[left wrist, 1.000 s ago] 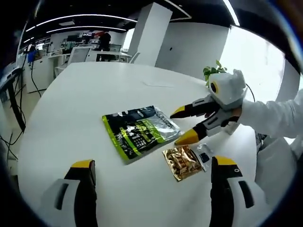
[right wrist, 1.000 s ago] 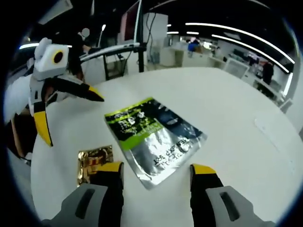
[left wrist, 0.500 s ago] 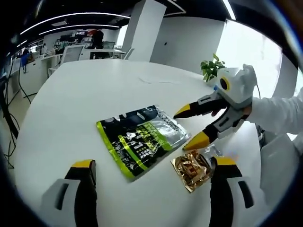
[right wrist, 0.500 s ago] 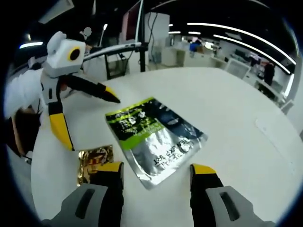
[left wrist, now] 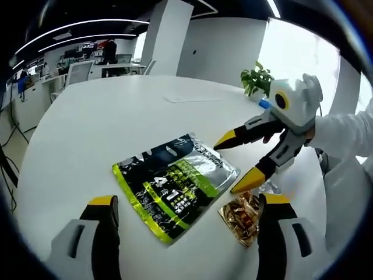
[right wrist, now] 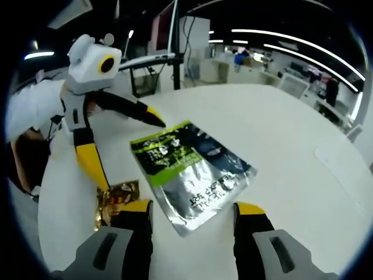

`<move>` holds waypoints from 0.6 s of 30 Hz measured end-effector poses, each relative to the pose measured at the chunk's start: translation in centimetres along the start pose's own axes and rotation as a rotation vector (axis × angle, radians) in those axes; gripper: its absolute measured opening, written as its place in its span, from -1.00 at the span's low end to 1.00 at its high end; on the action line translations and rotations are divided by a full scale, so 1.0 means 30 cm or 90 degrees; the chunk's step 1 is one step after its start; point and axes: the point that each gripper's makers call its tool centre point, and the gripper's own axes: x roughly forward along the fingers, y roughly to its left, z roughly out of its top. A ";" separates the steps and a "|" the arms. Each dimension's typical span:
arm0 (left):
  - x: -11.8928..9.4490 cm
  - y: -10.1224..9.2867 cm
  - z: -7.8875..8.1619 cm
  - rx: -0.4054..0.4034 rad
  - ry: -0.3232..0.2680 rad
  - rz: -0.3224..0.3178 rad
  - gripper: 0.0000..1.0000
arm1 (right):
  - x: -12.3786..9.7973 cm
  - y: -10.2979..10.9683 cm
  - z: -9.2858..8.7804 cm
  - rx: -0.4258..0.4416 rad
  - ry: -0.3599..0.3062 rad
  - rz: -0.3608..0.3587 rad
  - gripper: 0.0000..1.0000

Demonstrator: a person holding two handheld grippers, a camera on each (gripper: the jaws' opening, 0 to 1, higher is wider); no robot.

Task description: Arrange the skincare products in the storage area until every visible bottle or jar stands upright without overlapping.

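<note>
A flat green, black and silver pouch [left wrist: 175,184] lies on the white round table [left wrist: 87,116]. A small gold foil packet [left wrist: 242,211] lies beside it, with a bit of clear wrapper [left wrist: 269,188] at its far side. My left gripper [left wrist: 187,200] hovers open just short of the pouch. My right gripper [left wrist: 234,164] comes in from the right, open, its lower tip over the gold packet. In the right gripper view the pouch [right wrist: 192,169] lies ahead of my open right gripper [right wrist: 192,205]. The left gripper [right wrist: 129,153] stands open over the gold packet [right wrist: 116,195] and the pouch's corner.
A sheet of paper [left wrist: 186,99] lies far across the table, and a potted plant [left wrist: 256,79] stands beyond its edge. A person's white sleeve [left wrist: 344,134] holds the right gripper. Office desks and chairs [right wrist: 245,64] stand behind the table.
The left gripper has moved in toward the pouch and the gold packet, coming close to the right gripper. The right gripper has stayed put, and the pouch and packet lie unmoved.
</note>
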 end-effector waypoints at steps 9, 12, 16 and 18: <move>0.038 0.024 0.025 -0.008 -0.010 -0.019 0.85 | 0.007 0.001 0.009 0.001 -0.011 -0.001 -0.05; 0.034 0.037 0.021 -0.004 -0.006 -0.011 0.78 | 0.007 -0.004 0.011 0.005 -0.015 -0.007 -0.08; 0.028 0.053 0.014 0.005 0.002 -0.005 0.66 | 0.009 -0.007 0.013 0.010 -0.016 -0.012 -0.12; 0.026 0.072 0.001 0.030 0.017 0.006 0.58 | 0.004 -0.004 0.013 0.015 -0.016 -0.012 -0.14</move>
